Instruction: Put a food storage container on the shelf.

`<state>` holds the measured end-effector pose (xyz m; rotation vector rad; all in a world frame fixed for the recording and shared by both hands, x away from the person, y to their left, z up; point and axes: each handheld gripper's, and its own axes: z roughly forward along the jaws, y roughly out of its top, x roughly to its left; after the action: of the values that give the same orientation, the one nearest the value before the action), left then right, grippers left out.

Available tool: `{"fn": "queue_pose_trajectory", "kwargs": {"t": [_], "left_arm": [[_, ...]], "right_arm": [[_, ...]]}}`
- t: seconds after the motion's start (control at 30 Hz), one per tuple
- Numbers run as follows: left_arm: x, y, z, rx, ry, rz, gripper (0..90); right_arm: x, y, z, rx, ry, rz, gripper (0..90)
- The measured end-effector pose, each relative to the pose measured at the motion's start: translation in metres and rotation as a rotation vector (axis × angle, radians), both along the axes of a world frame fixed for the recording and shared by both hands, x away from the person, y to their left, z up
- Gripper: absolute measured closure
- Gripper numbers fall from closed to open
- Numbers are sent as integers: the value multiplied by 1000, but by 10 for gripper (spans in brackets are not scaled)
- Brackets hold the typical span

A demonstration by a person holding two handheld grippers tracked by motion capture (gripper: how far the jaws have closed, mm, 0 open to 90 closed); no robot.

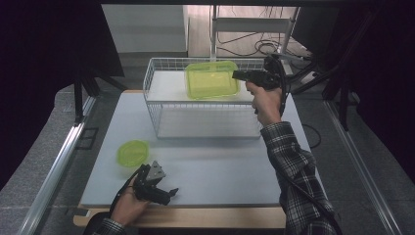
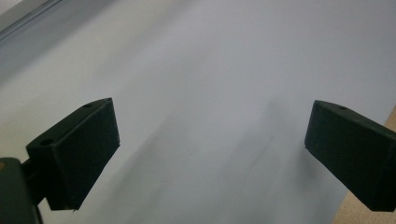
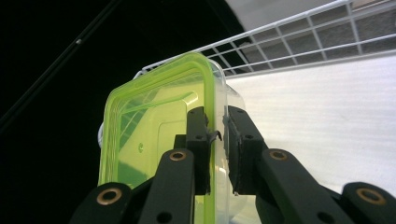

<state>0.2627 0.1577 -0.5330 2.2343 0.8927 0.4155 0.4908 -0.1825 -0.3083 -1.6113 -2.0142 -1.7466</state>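
Right gripper (image 3: 215, 140): fingers (image 3: 198, 140) drawn narrow, pinched on the rim of the green container (image 1: 212, 79), one finger inside the wall, one outside. Held at the container's right edge, over the upper shelf of the wire rack (image 1: 152, 88).

Left gripper (image 1: 169, 192): fingers (image 2: 81, 149) spread wide, nothing between them; low over the grey tabletop (image 1: 220, 161) near its front edge, in the person's left hand (image 1: 128, 205).

Hard to make out: the container's underside; from the high view I cannot tell whether it rests on the shelf or hangs just above it. Its far corner is cut off behind the right gripper's fingers.

Green container: rectangular, see-through, rounded corners, bright lime rim with stepped ridges, tilted in the grip.

Small round green lid (image 1: 132, 152): flat on the tabletop, just beyond the left gripper.
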Motion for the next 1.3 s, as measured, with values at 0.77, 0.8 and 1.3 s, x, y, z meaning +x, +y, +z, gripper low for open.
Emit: {"fn": "queue_pose_trajectory", "kwargs": {"t": [0.77, 0.8, 1.3], "left_arm": [[0, -1, -2, 14, 6, -5, 31], [0, -1, -2, 14, 6, -5, 31], [0, -2, -3, 20, 14, -11, 31]], "right_arm": [[11, 7, -11, -103, -24, -70, 750], [11, 7, -11, -107, -26, -72, 746], [21, 15, -13, -256, -77, -64, 585]]}}
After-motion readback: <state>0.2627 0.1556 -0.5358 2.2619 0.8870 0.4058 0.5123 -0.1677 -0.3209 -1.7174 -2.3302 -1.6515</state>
